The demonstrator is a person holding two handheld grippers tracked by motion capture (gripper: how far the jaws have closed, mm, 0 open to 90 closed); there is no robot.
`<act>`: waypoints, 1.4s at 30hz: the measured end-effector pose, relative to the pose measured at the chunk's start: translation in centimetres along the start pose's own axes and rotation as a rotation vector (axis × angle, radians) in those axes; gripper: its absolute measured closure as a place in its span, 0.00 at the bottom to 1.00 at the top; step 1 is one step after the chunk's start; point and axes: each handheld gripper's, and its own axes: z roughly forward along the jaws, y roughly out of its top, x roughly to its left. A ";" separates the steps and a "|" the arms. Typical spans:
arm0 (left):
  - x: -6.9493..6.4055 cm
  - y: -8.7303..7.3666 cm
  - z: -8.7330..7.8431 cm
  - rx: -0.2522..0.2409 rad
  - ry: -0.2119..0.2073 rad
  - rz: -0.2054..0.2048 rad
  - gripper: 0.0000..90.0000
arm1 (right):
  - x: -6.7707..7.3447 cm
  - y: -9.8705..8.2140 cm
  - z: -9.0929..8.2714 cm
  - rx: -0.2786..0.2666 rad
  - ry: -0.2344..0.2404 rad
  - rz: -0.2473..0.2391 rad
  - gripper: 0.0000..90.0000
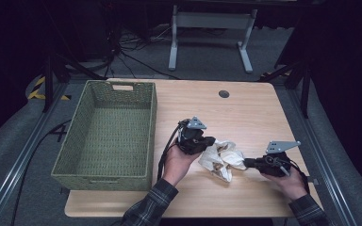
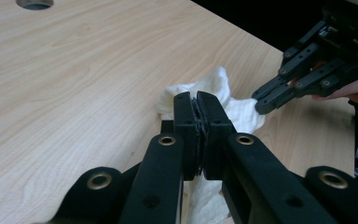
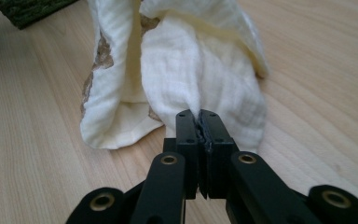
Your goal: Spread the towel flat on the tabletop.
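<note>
A crumpled white cloth [image 1: 221,157] with brown markings hangs bunched between my two grippers, just above the light wooden table [image 1: 245,113]. My left gripper [image 1: 210,141] is shut on the cloth's left edge. In the left gripper view its jaws [image 2: 199,95] are pressed together, with the cloth [image 2: 214,84] spilling out beyond and beneath them. My right gripper [image 1: 246,163] is shut on the cloth's right corner. In the right gripper view the fabric [image 3: 191,70] rises from its closed tips [image 3: 199,114]. The right gripper [image 2: 261,105] also shows in the left gripper view, pinching the cloth's far end.
A large green woven basket [image 1: 152,122] stands on the table's left side, its corner [image 3: 23,9] in the right gripper view. A round cable hole [image 1: 224,93] sits near the table's far edge. Beyond the table are a desk frame and floor cables.
</note>
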 end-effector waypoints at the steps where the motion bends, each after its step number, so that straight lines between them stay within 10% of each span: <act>1: 0.1 0.1 -0.2 -0.011 0.003 -0.006 0.97 | -0.1 0.1 -0.4 -0.008 -0.006 -0.002 0.98; 11: 1.4 0.6 -1.4 -0.039 0.103 -0.047 0.97 | -2.5 0.0 -4.2 -0.072 -0.091 0.046 0.98; 24: 2.4 0.4 1.2 0.031 0.201 -0.054 0.82 | -5.0 0.2 -2.4 -0.014 -0.133 0.067 0.86; 34: -0.5 -0.1 2.1 0.051 0.053 0.007 0.76 | -3.4 1.1 -3.5 -0.078 -0.091 0.036 0.79; 42: -2.3 -1.5 4.2 0.116 -0.029 0.032 0.79 | -1.4 0.9 -1.4 -0.030 0.009 0.005 0.84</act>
